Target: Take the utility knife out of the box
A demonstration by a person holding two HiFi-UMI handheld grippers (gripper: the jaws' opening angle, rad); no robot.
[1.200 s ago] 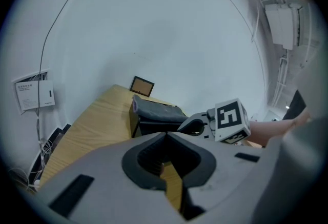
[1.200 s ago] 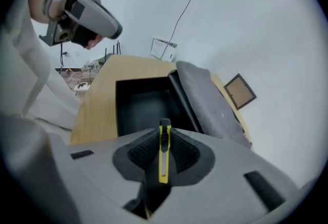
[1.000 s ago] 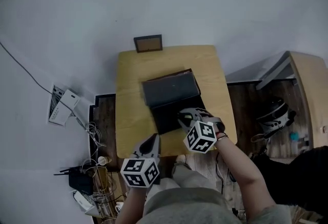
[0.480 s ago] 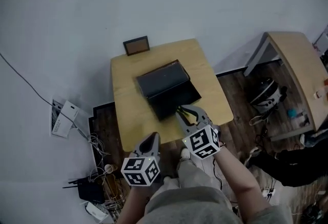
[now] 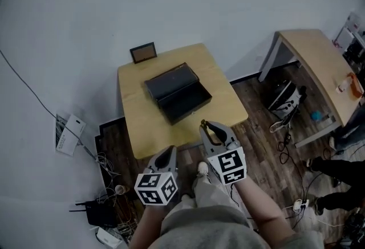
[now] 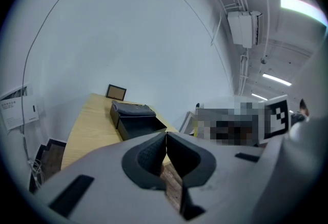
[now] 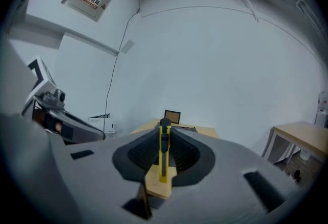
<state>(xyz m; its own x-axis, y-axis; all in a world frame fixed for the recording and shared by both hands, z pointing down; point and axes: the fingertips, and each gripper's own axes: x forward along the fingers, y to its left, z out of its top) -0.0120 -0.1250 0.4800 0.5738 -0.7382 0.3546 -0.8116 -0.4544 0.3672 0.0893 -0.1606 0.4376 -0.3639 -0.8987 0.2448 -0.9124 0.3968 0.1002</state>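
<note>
A person stands at the near edge of a pale wooden worktop [image 5: 132,122], a hand-held gripper in each hand.

The right hand-held gripper [image 5: 205,125] has its jaws closed partway onto the utility knife [image 7: 163,152]; the dark ribbed pads press on its two flat sides. The knife is clear of the box [image 5: 177,94] and is held in the air just off the worktop's near edge, over the dark wood floor [image 5: 256,128].

The knife's long axis runs along the jaws, from deep between the pads out to the fingertips. It points roughly at the box and the wall behind it. From this gripper the box lies ahead and a little to the left, well apart, near the middle of the worktop.

The left hand-held gripper [image 6: 165,138] is lower and to the left, its jaws pressed together with nothing between them. Judging from this, whatever comes next for the knife rests with the right hand alone.

The knife is slim and bright yellow, seen edge-on, with a black strip along its middle and a black tip. I cannot tell whether a blade is out.

The box is black and shallow, its lid tipped back. A small dark-framed panel [image 5: 143,52] leans at the worktop's far edge.
</note>
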